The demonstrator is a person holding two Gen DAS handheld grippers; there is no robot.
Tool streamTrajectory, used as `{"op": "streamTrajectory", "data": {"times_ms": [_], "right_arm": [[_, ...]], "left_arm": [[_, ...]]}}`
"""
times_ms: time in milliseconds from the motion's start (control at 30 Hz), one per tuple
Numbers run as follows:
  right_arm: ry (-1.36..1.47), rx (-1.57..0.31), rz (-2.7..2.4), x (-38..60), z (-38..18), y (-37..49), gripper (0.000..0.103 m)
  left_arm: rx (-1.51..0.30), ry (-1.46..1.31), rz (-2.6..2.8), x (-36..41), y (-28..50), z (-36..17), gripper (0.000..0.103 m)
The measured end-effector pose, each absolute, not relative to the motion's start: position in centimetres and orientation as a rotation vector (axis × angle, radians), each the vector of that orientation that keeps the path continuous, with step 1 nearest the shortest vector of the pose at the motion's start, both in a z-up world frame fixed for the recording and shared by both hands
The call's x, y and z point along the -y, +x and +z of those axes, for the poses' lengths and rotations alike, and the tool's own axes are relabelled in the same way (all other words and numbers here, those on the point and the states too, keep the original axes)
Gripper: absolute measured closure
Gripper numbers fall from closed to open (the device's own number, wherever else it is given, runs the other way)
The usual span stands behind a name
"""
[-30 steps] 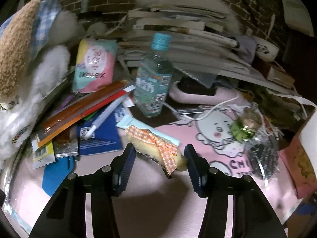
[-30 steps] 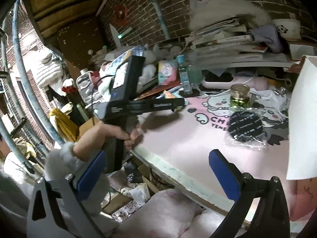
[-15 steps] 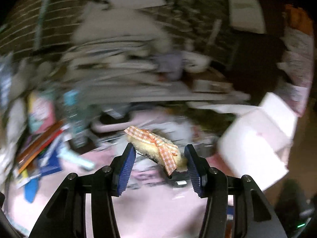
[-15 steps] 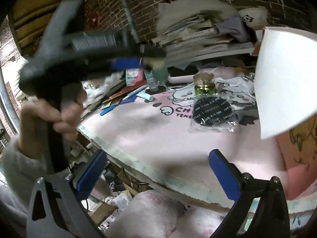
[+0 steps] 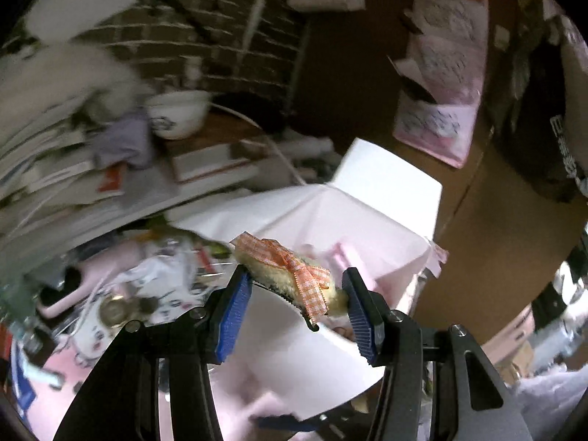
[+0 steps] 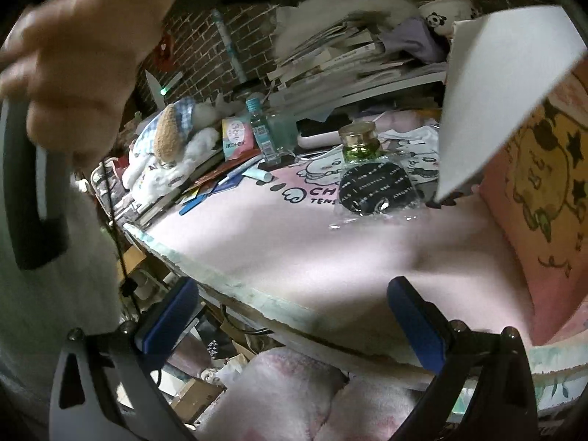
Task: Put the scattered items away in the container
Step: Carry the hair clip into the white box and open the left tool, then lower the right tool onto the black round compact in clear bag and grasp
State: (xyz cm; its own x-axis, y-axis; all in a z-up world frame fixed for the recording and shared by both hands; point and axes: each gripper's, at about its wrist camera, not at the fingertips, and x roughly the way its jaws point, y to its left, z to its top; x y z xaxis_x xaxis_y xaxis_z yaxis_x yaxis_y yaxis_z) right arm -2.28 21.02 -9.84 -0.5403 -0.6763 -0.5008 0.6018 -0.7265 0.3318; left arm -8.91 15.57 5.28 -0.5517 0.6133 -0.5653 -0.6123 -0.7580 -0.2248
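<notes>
My left gripper (image 5: 294, 301) is shut on a fuzzy yellow hair clip (image 5: 290, 275) with an orange checked ribbon, held in the air just before the white and pink box (image 5: 367, 198), whose flaps stand open. In the right wrist view the same box (image 6: 492, 92) rises at the right edge of the pink mat (image 6: 330, 242). My right gripper (image 6: 294, 316) hangs open over the table's near edge with nothing between its fingers. On the mat lie a round black item in clear wrap (image 6: 375, 187), a green jar with a gold lid (image 6: 360, 143), and a teal bottle (image 6: 261, 128).
A person's hand (image 6: 81, 51) on the other gripper's handle fills the upper left of the right wrist view. A plush toy (image 6: 172, 147), a tissue pack (image 6: 235, 136), pens and cards crowd the mat's far left. Stacked books (image 6: 345, 62) and a bowl (image 5: 176, 114) sit behind.
My left gripper has swung right with the clip, from above the left clutter to the open box. The right gripper has shifted slightly and stays open.
</notes>
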Motion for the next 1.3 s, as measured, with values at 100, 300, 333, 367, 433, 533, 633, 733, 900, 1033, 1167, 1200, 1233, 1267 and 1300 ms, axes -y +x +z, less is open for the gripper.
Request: {"op": "streamTrajectory", "data": {"times_ms": [100,300,333,367,433,533,633,733,900,1033,1167,1200,1233,1267,1300], "right_arm": [[0.795,0.177,-2.255,-21.5,-9.8,-2.2,0.001],[0.781,0.222,-2.256,-22.6,-9.9,-2.3,0.001],[0.780,0.228,-2.254,-22.7,-9.9,-2.3,0.001],[0.778,0.234,-2.255,-22.9,-9.9,-2.3,0.001],[0.783,0.238,-2.258,-23.1,-9.9,-2.2,0.001],[0.781,0.249,-2.262,-23.5,-9.9,-2.1,0.001],[0.779,0.252,-2.267,-23.7,-9.8,-2.1,0.001],[0.778,0.251,-2.272,-23.7,-9.8,-2.0,0.001],[0.777,0.238,-2.287,-23.6,-9.8,-1.8,0.001],[0.776,0.232,-2.300,-23.5,-9.8,-1.8,0.001],[0.773,0.199,-2.327,-23.0,-9.8,-1.7,0.001],[0.772,0.188,-2.334,-22.8,-9.8,-1.6,0.001],[0.771,0.180,-2.338,-22.6,-9.8,-1.6,0.001],[0.768,0.171,-2.342,-22.4,-9.8,-1.5,0.001],[0.766,0.160,-2.349,-22.1,-9.8,-1.5,0.001]], "left_arm": [[-0.028,-0.886,2.232,-17.4,-9.8,5.1,0.057],[-0.070,-1.025,2.109,-20.5,-11.6,4.0,0.056],[-0.080,-1.050,2.091,-21.0,-11.8,3.6,0.056],[-0.088,-1.071,2.084,-21.4,-12.0,3.3,0.055],[-0.103,-1.096,2.084,-21.9,-12.1,2.7,0.055],[-0.102,-1.084,2.071,-22.1,-11.9,2.6,0.047],[-0.115,-1.066,2.073,-22.3,-11.3,2.6,0.036],[-0.141,-1.015,2.148,-22.2,-10.7,3.0,0.023],[-0.162,-0.906,2.292,-20.4,-9.2,3.7,0.023],[-0.134,-0.827,2.399,-17.5,-7.8,4.3,0.023],[-0.068,-0.746,2.579,-12.6,-5.8,4.4,0.019],[-0.032,-0.727,2.634,-11.0,-5.2,4.3,0.018],[-0.001,-0.716,2.678,-9.7,-4.8,4.1,0.017],[0.036,-0.706,2.727,-8.1,-4.3,3.8,0.013],[0.071,-0.695,2.767,-6.9,-4.0,3.4,0.011]]}}
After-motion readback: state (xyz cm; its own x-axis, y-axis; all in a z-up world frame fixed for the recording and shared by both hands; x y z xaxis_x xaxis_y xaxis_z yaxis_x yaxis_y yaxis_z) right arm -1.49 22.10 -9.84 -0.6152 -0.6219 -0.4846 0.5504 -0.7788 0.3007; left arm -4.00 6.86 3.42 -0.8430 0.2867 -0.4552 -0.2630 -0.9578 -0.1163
